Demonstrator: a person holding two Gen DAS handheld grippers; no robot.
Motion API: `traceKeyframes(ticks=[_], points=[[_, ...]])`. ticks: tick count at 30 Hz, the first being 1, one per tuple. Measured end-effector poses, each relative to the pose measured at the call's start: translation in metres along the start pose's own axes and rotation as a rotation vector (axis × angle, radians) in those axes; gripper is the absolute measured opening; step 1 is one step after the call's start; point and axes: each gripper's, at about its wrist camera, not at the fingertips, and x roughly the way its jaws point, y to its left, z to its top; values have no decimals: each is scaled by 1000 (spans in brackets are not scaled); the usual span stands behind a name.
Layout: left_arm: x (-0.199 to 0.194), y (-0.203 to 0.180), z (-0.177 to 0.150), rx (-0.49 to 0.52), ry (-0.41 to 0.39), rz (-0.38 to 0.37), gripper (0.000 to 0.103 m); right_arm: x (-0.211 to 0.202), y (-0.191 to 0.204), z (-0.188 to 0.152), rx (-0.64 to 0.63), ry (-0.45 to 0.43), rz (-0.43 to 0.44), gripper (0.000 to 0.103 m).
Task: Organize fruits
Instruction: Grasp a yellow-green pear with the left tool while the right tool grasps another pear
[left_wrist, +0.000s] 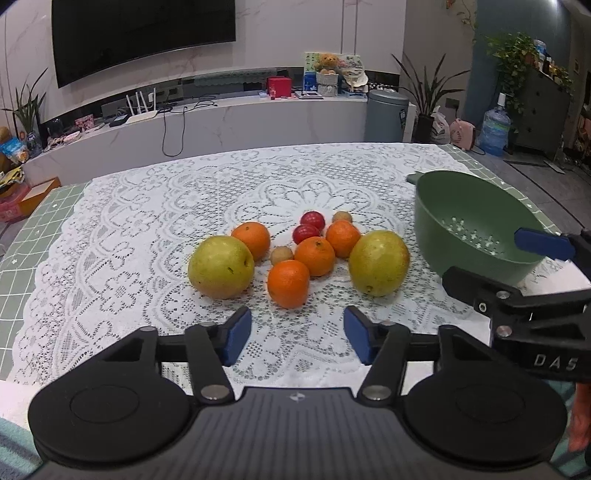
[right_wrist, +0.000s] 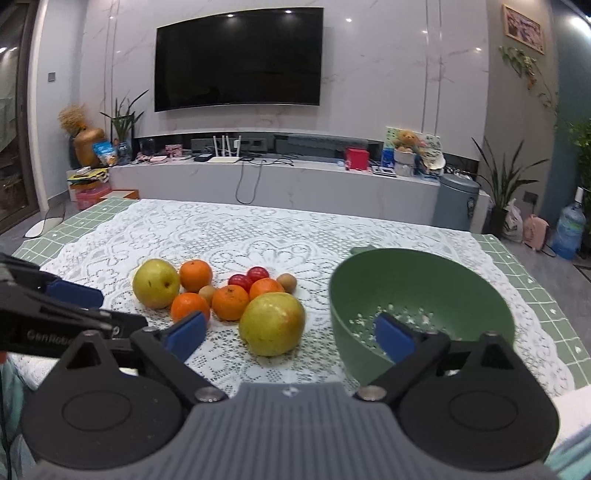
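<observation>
A cluster of fruit lies on the lace tablecloth: two yellow-green pears (left_wrist: 221, 266) (left_wrist: 378, 262), several oranges (left_wrist: 288, 283), two small red fruits (left_wrist: 312, 220) and two small brown ones (left_wrist: 281, 255). A green colander (left_wrist: 436, 206) stands empty to their right. My left gripper (left_wrist: 297, 336) is open just short of the nearest orange, with nothing between its pads. My right gripper (right_wrist: 290, 336) is open too; the right-hand pear (right_wrist: 271, 323) sits just beyond its gap, untouched. Its right pad (right_wrist: 393, 338) shows in front of the colander (right_wrist: 421, 280), and contact cannot be told.
The table wears a white lace cloth (left_wrist: 147, 221) over green tiles (left_wrist: 44, 221). Its far edge drops to the floor, with a low TV bench (left_wrist: 221, 125) behind it. Open cloth lies left of the fruit. Each gripper shows at the side of the other's view.
</observation>
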Motion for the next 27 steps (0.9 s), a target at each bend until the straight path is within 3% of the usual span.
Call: traceKeyframes(ticks=[2, 9, 14, 16, 18, 20, 27], points=[[6, 4, 1, -7, 8, -16, 53, 7, 3, -1, -12, 6, 17, 84], [27, 15, 0, -25, -7, 8, 45, 40, 15, -7, 36, 70, 62, 74], [38, 21, -1, -51, -73, 84, 44, 63, 14, -11, 143, 115, 60, 71], [41, 22, -1, -43, -109, 119, 46, 71, 13, -12, 188, 127, 60, 71], [46, 23, 1, -32, -124, 149, 56, 79, 10, -12, 240, 133, 66, 71], [51, 24, 3, -11, -134, 163, 72, 85, 10, -13, 270, 141, 60, 71], [70, 38, 9, -37, -87, 178, 75, 99, 9, -9, 300, 127, 22, 73]])
